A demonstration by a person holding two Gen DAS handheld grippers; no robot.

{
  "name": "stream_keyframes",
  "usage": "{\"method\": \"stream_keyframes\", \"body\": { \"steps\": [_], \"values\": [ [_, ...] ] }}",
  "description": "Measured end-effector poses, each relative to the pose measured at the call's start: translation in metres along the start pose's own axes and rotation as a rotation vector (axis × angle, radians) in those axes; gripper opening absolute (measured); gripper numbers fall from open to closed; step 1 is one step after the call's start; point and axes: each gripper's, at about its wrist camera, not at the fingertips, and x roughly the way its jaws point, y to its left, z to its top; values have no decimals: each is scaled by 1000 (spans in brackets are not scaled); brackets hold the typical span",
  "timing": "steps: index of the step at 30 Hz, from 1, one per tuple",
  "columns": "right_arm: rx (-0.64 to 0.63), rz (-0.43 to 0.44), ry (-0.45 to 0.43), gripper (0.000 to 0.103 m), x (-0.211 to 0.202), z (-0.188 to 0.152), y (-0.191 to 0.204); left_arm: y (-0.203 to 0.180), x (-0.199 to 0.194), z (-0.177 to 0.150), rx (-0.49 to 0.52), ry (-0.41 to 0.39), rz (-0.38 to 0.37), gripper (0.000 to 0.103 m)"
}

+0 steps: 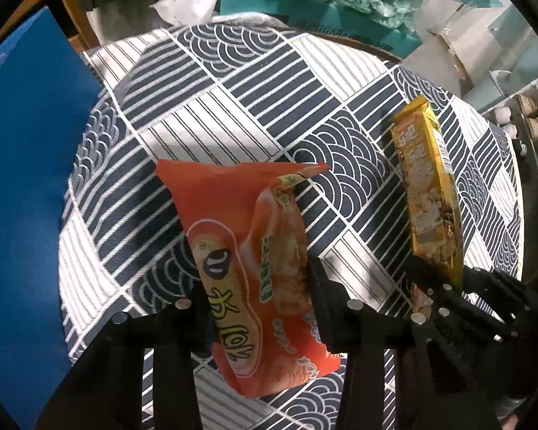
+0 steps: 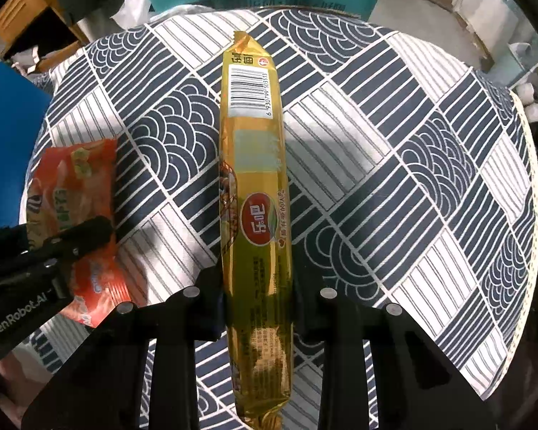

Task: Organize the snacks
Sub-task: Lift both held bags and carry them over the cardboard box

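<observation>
The long yellow glossy foil snack pack [image 2: 254, 193] shines; the orange plastic snack bag [image 1: 247, 251] looks crinkled and glossy; the navy-and-white patterned woven tablecloth [image 2: 394, 150] looks matt.

One orange snack bag [image 1: 247, 251], one yellow snack pack [image 2: 254, 193]

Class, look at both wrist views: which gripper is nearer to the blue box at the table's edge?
Left. The left gripper, shut on the orange snack bag, sits beside the blue box. The right gripper, clamping the yellow snack pack, is farther off, beyond the orange bag.
</observation>
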Motion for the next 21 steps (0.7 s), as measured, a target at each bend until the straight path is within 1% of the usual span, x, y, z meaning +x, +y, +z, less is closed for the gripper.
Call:
{"method": "stream_keyframes", "body": {
  "steps": [4, 7, 14, 16, 21],
  "values": [
    [-7, -8, -17, 27, -17, -8, 7, 10, -14, -1, 18, -32, 0, 43],
    [-16, -15, -41, 27, -30, -7, 13, 18, -34, -2, 31, -62, 2, 43],
    [-18, 12, -98, 27, -65, -10, 25, 34, -85, -8, 60, -156, 29, 43],
    [-30, 13, -123, 27, -80, -9, 34, 34, -94, -6, 61, -180, 31, 43],
    [-53, 23, -182, 27, -108, -5, 55, 48, -126, -8, 55, -234, 36, 43]
  ]
}}
